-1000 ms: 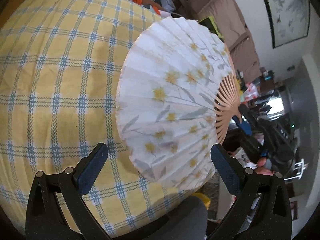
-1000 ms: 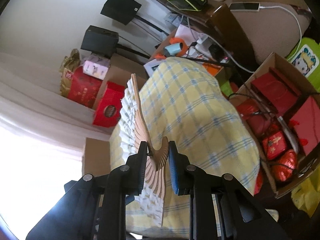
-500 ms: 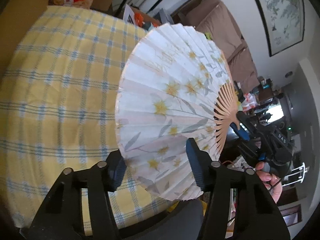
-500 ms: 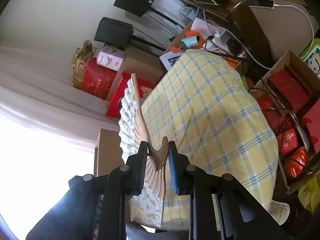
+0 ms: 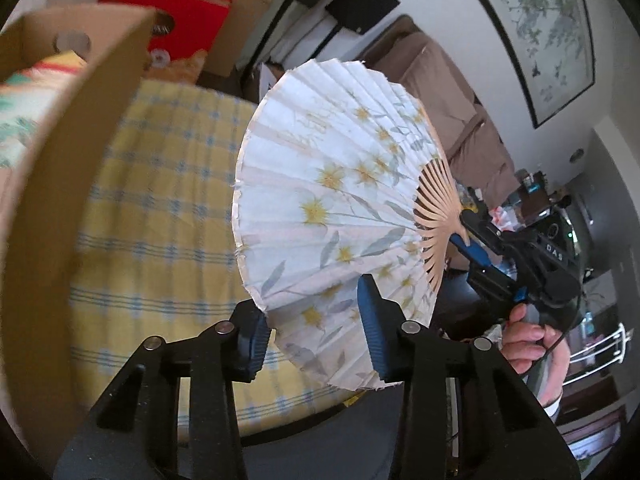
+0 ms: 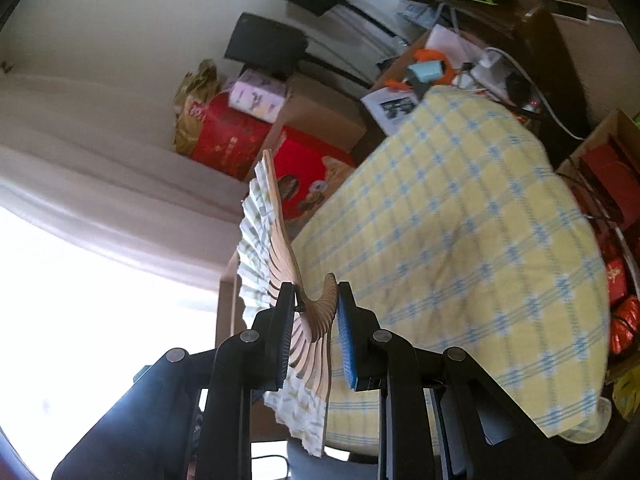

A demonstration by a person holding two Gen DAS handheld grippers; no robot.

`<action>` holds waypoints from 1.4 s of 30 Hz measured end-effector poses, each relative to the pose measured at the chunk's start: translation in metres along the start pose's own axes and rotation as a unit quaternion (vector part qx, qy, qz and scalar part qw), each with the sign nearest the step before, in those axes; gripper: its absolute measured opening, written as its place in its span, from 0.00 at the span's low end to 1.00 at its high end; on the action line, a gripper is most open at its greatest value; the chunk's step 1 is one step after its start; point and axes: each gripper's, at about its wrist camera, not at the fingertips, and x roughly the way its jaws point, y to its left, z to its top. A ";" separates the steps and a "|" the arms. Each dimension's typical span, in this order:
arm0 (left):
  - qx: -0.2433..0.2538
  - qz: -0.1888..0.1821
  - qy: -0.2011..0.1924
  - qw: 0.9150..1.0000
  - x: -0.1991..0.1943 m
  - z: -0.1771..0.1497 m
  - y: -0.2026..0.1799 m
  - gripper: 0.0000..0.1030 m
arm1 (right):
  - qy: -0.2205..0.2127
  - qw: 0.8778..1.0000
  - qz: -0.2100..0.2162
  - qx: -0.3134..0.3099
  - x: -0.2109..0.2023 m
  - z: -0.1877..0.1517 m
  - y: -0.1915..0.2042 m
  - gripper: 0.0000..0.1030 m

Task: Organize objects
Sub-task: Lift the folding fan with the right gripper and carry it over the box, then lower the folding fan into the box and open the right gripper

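Tabletop (image 5: 152, 240): covered in a yellow cloth with blue check lines, the landmark for all that follows. Cardboard box (image 5: 80, 92): brown, blurred, just beside the tabletop's edge on the left of my left wrist view, its near wall rising above the cloth. Red boxes (image 6: 232, 140): stacked against the wall beyond the far edge of the tabletop. Paper fan (image 5: 336, 216): spread fully open, white pleats printed with yellow flowers and grey leaves, pale wooden ribs; held in the air above the tabletop, clear of the cloth. My right gripper (image 6: 312, 320): clamped on the fan's wooden ribs near the pivot, above the tabletop's near edge; the hand (image 5: 528, 344) on its grip shows in my left wrist view. My left gripper (image 5: 312, 332): jaws closing around the lower edge of the fan's paper leaf, which lies between them, above the tabletop's near edge; whether the blue pads already press the paper I cannot tell.
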 end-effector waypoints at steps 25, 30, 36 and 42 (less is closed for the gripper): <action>-0.089 0.043 -0.091 0.991 -0.128 0.009 0.131 0.32 | 0.105 0.992 0.045 -0.055 0.148 -0.049 0.124 0.19; -0.108 0.054 -0.110 0.987 -0.147 0.009 0.158 0.32 | 0.122 0.990 0.055 -0.049 0.179 -0.062 0.141 0.19; -0.127 0.069 -0.116 0.983 -0.160 0.011 0.193 0.32 | 0.143 0.987 0.062 -0.027 0.218 -0.078 0.147 0.19; -0.143 0.087 -0.111 0.980 -0.162 0.010 0.221 0.32 | 0.159 0.985 0.058 -0.016 0.250 -0.091 0.147 0.19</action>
